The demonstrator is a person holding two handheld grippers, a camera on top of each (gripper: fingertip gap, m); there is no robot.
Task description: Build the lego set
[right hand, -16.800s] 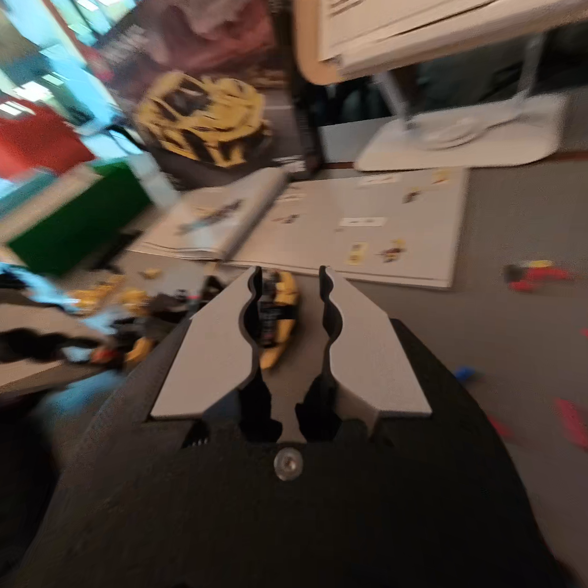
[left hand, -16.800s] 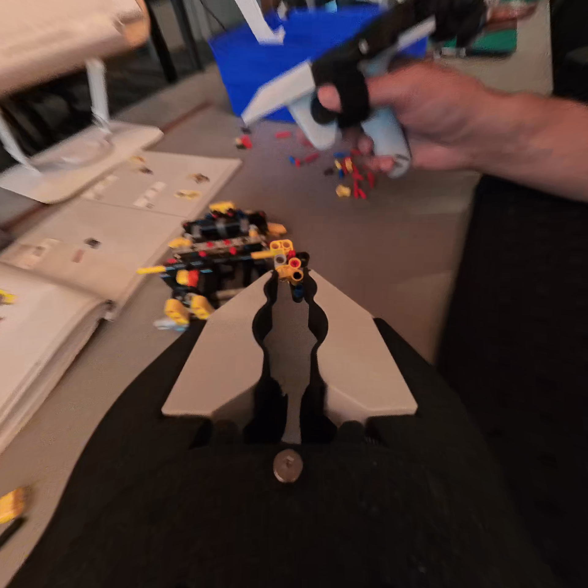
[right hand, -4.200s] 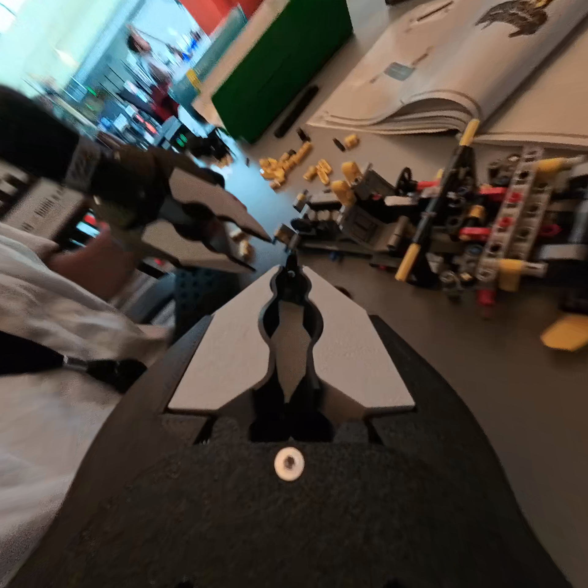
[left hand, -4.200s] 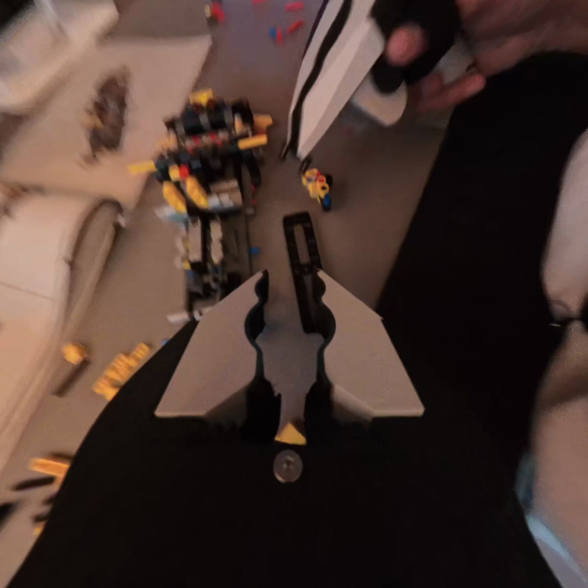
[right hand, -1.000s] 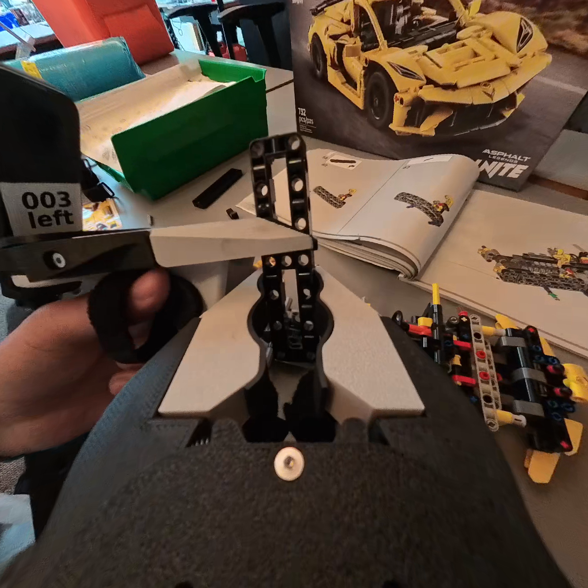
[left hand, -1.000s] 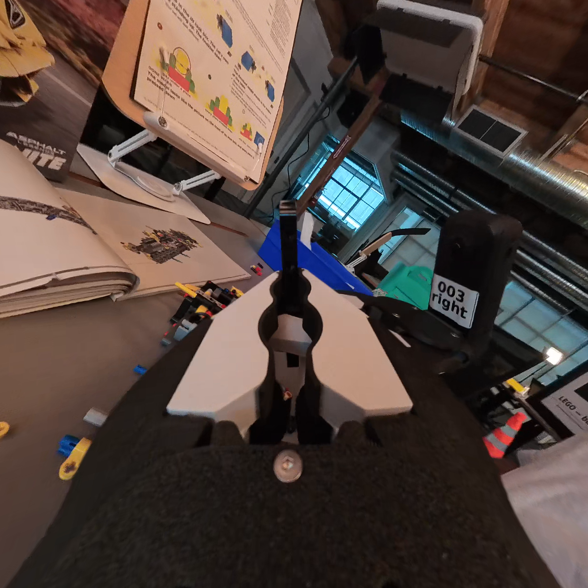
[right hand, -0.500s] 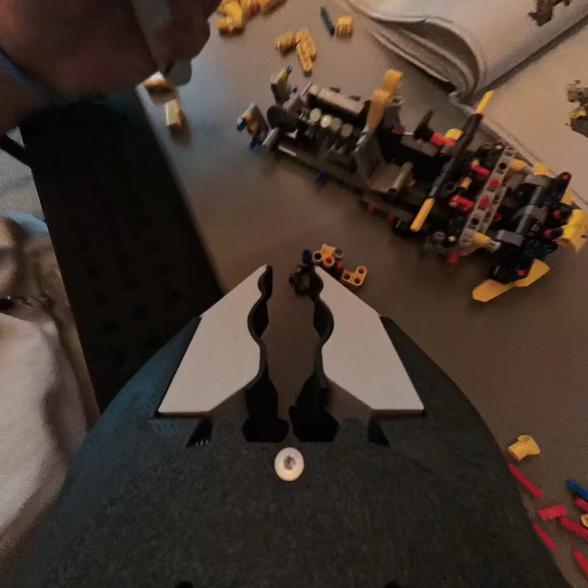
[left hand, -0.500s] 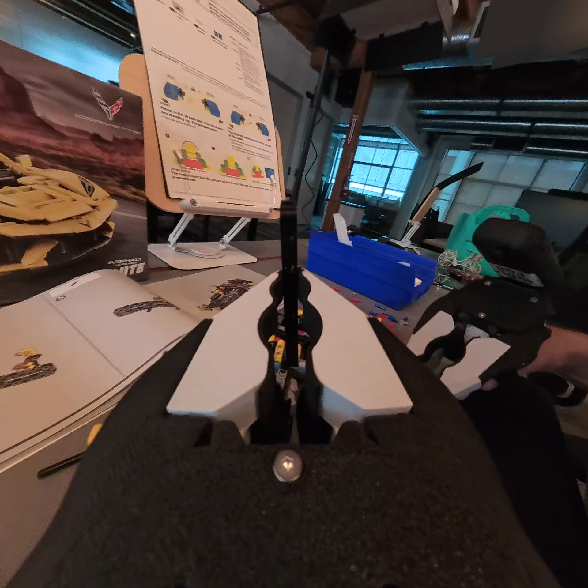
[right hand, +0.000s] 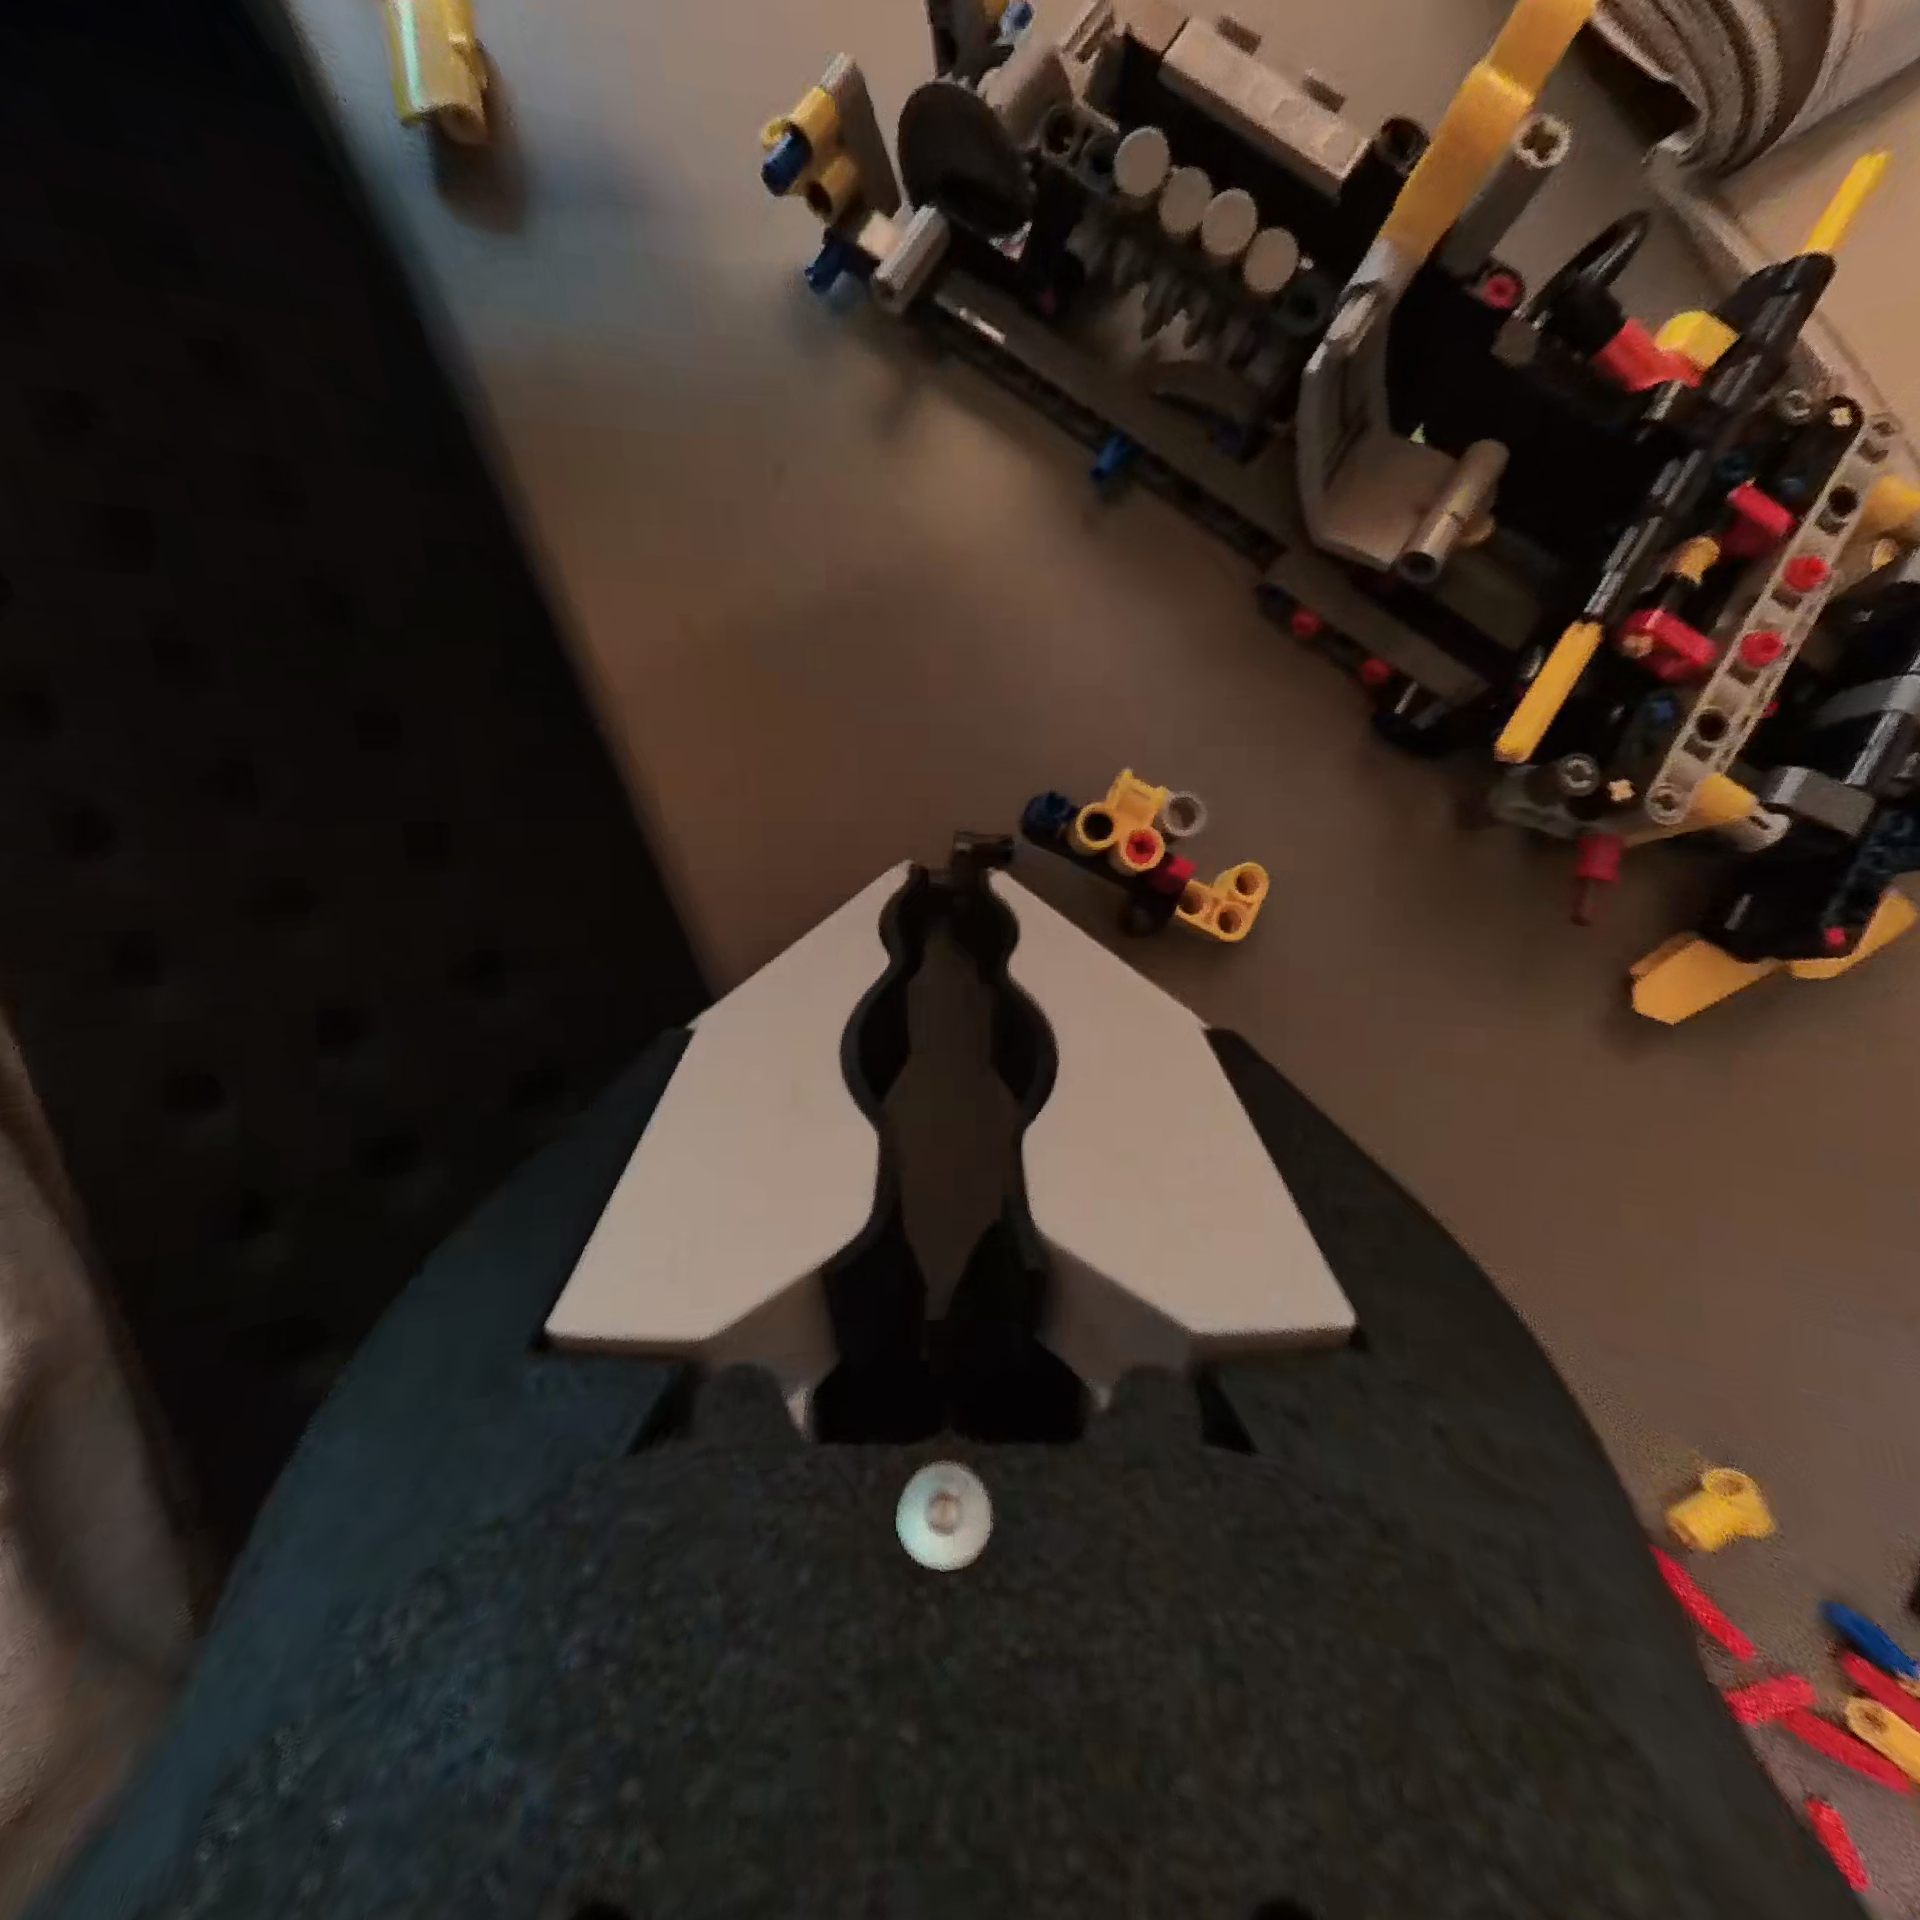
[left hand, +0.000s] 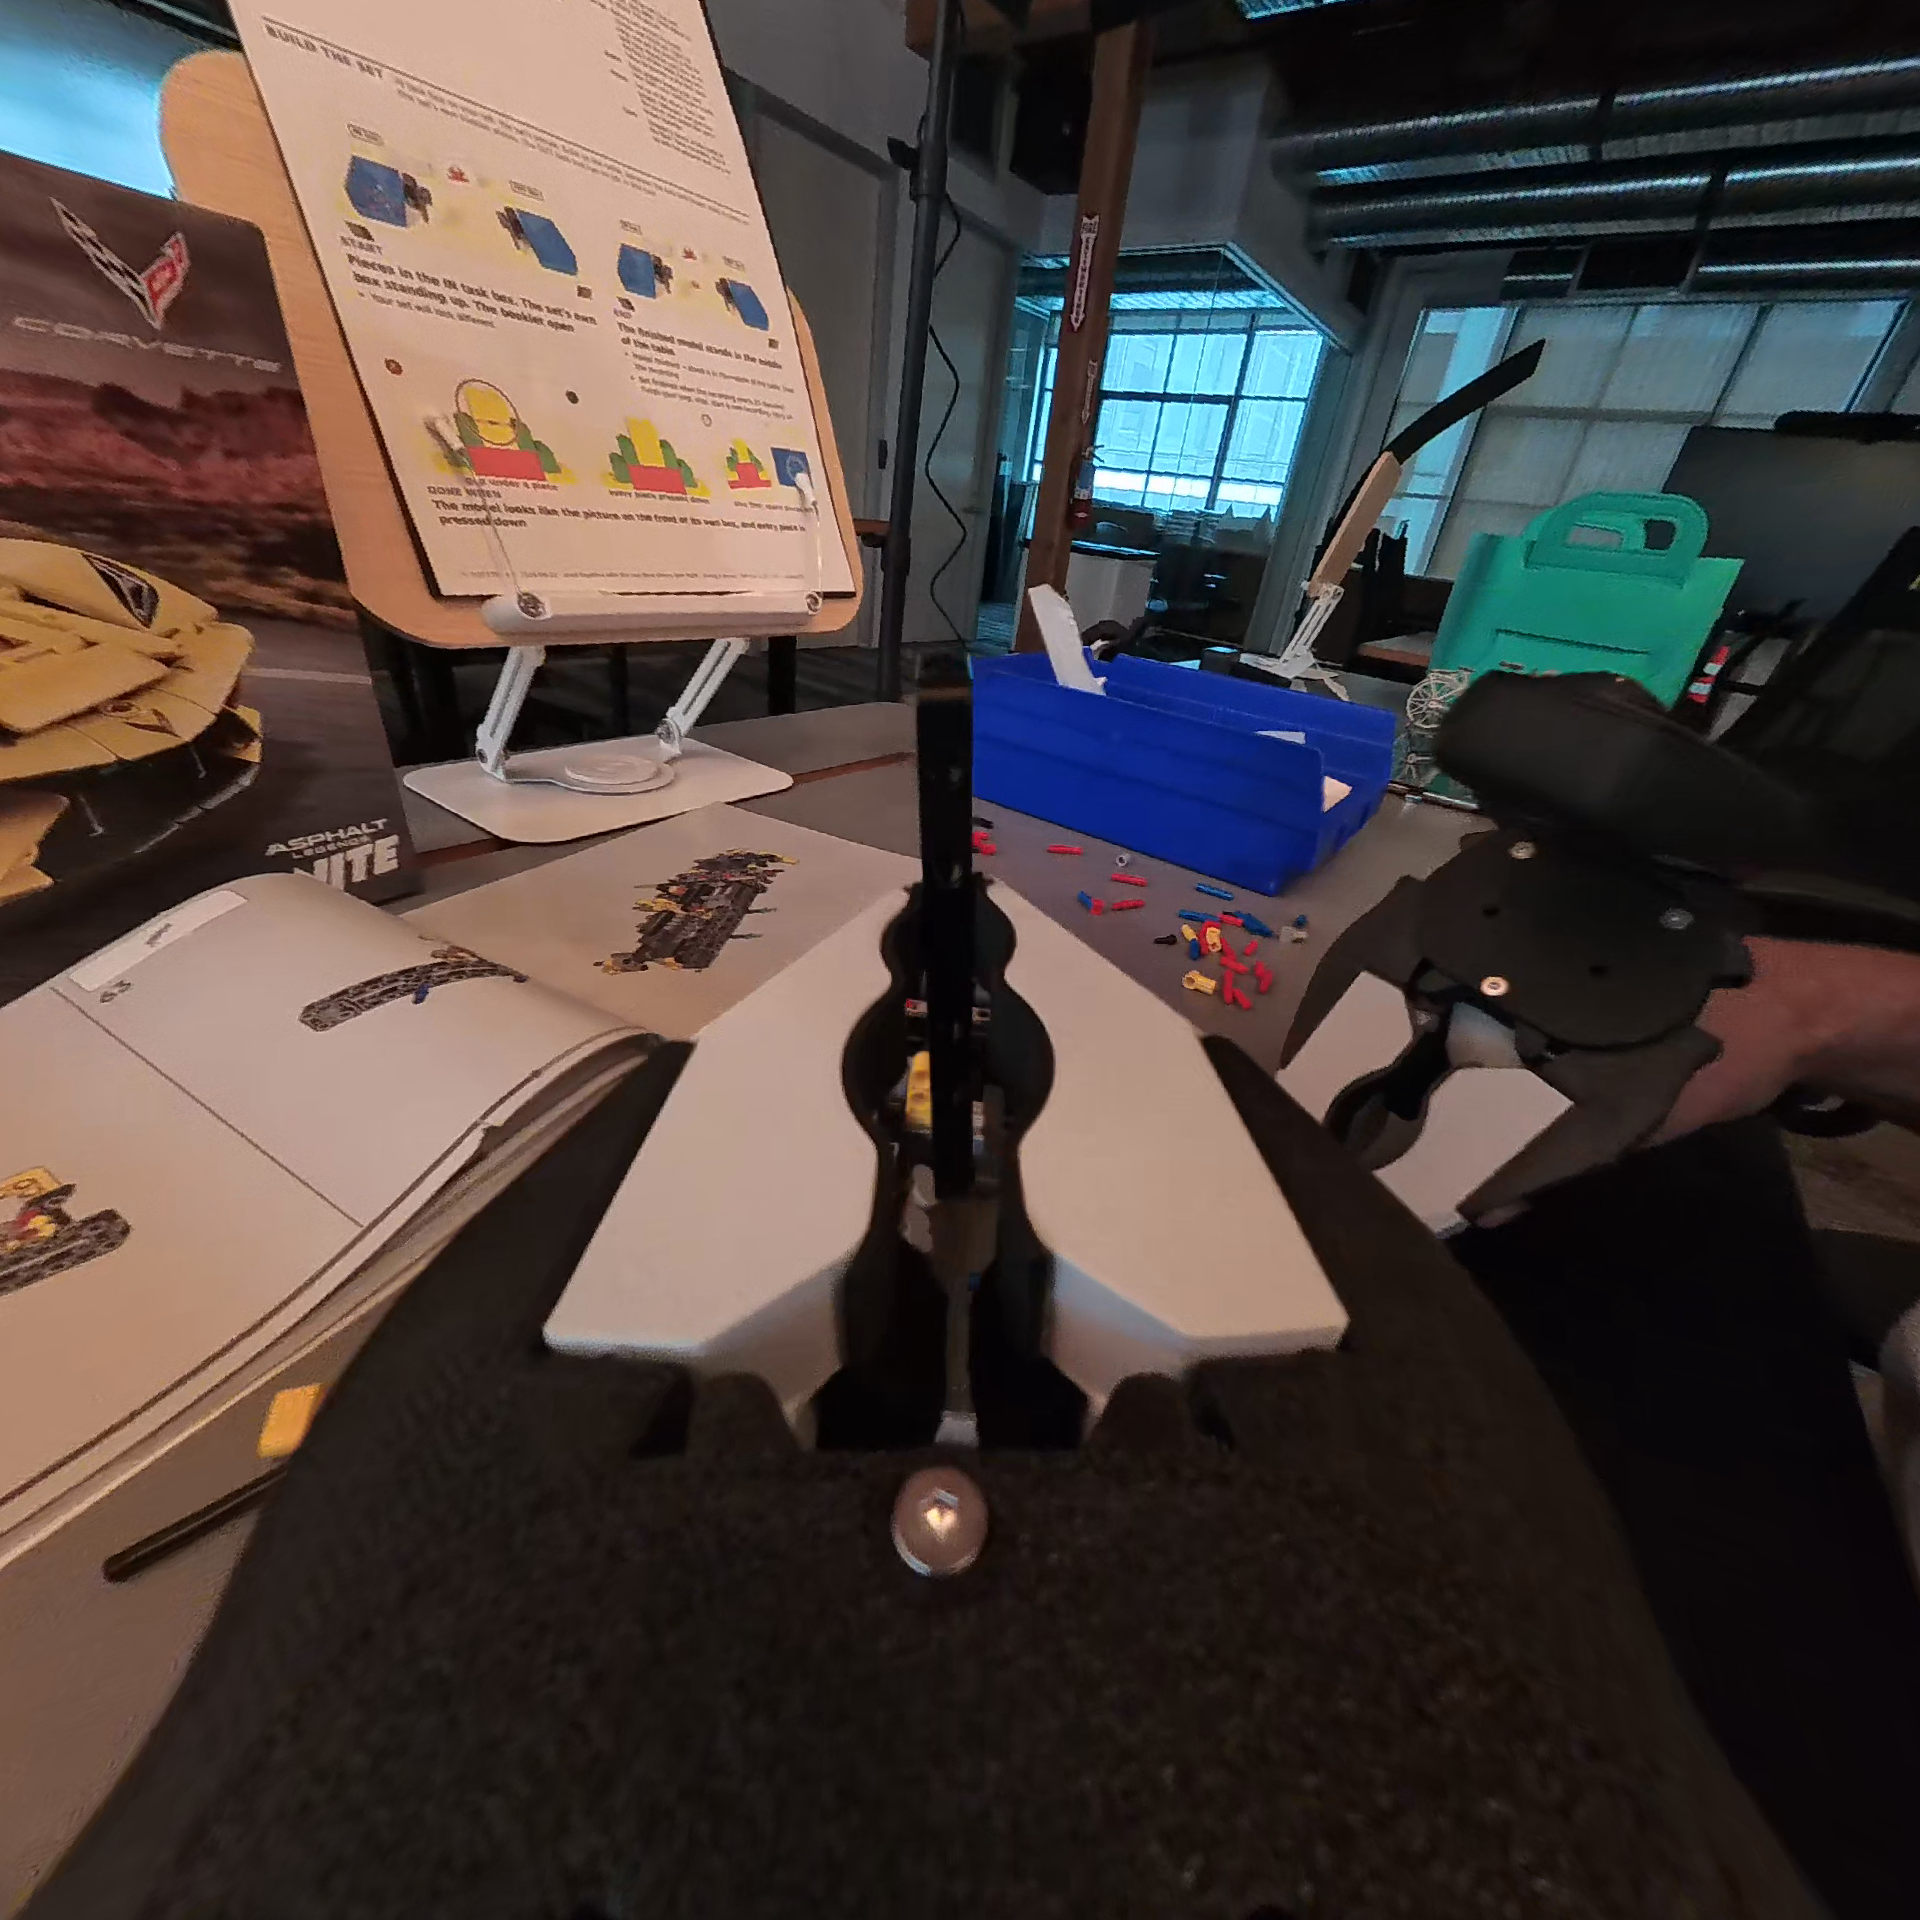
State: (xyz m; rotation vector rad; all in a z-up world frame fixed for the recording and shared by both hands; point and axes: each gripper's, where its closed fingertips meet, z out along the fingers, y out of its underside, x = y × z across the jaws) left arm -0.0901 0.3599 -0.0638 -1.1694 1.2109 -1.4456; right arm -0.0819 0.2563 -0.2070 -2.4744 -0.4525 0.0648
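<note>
left tongs (left hand: 943, 904): clamped on black frame (left hand: 943, 831), upright above tips | right tongs (right hand: 951, 883): tips nearly together on small dark piece (right hand: 977, 847), seemingly gripped, view blurred | small yellow cluster (right hand: 1153, 868): just right of tips | chassis (right hand: 1455, 468): farther ahead-right on bench (right hand: 831, 623)

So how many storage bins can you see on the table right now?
1: a blue bin stands at the far side of the table, behind the scattered loose pieces and right of the document stand. Others may sit outside both views.
</note>
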